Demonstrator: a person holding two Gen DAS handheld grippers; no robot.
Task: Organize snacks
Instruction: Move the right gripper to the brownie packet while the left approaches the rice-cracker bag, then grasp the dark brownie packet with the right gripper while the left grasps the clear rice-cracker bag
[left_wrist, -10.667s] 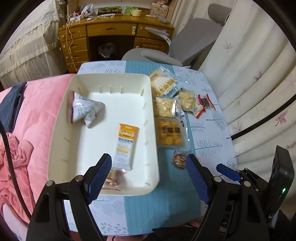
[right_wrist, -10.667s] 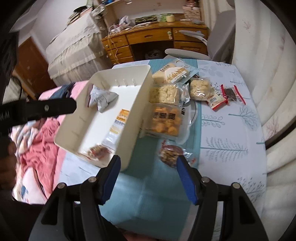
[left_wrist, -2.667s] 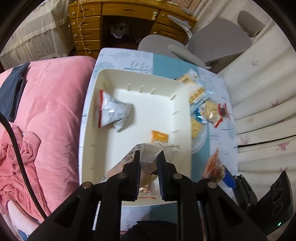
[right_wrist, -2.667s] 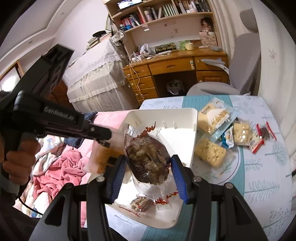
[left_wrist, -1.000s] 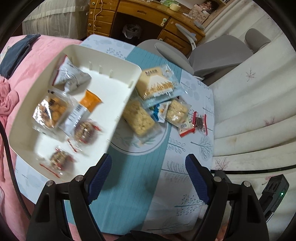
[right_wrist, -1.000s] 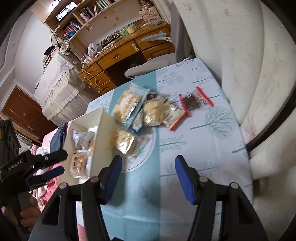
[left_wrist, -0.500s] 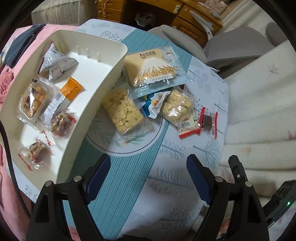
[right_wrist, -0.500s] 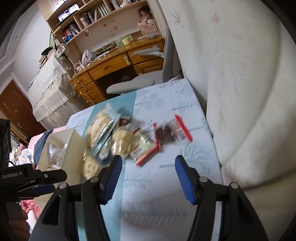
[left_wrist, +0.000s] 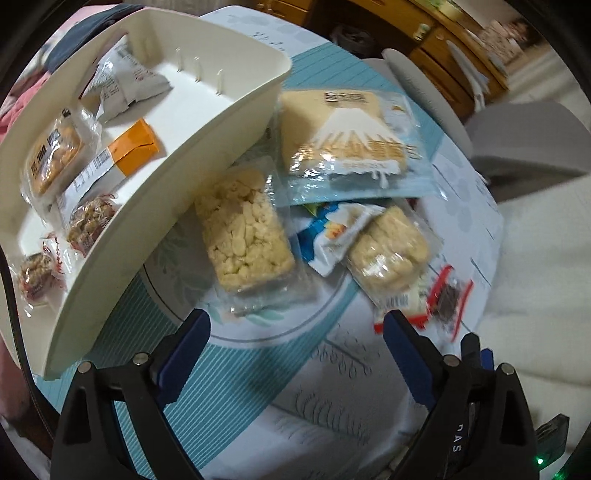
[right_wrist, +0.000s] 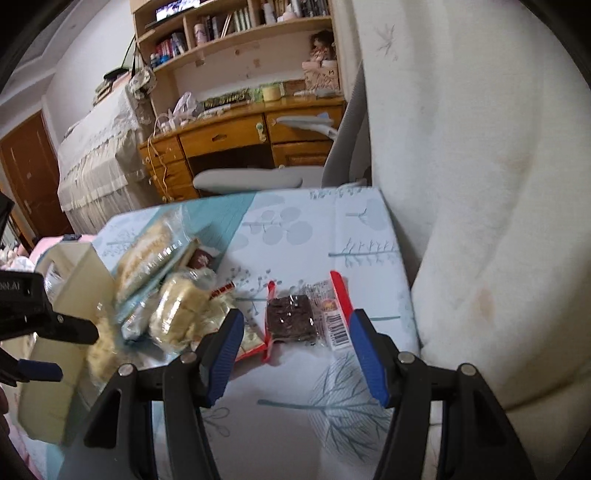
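Observation:
A cream tray (left_wrist: 207, 147) at the left holds several snack packets. Loose on the tablecloth lie a puffed-rice bar (left_wrist: 245, 236), a big Mount Fuji bag (left_wrist: 347, 136), a small blue-and-white packet (left_wrist: 332, 236), a second rice cake (left_wrist: 388, 254) and a dark snack with red edges (left_wrist: 448, 299). My left gripper (left_wrist: 295, 332) hovers just short of the puffed-rice bar, its jaws opening with nothing between them. My right gripper (right_wrist: 295, 325) is open. The dark snack (right_wrist: 291, 319) lies on the table between its fingertips, and the pads do not touch it.
White padded upholstery (right_wrist: 480, 221) borders the table's right edge. A grey chair (right_wrist: 251, 179) and a wooden desk (right_wrist: 236, 136) stand beyond the far edge. Pink bedding (left_wrist: 22, 99) lies left of the tray. Bare tablecloth (left_wrist: 325, 398) shows under the left gripper.
Both grippers have sunk toward the table. The left one is closer to the loose packets, with its jaws wider. The right one has swung onto the dark snack, which now lies between its fingers.

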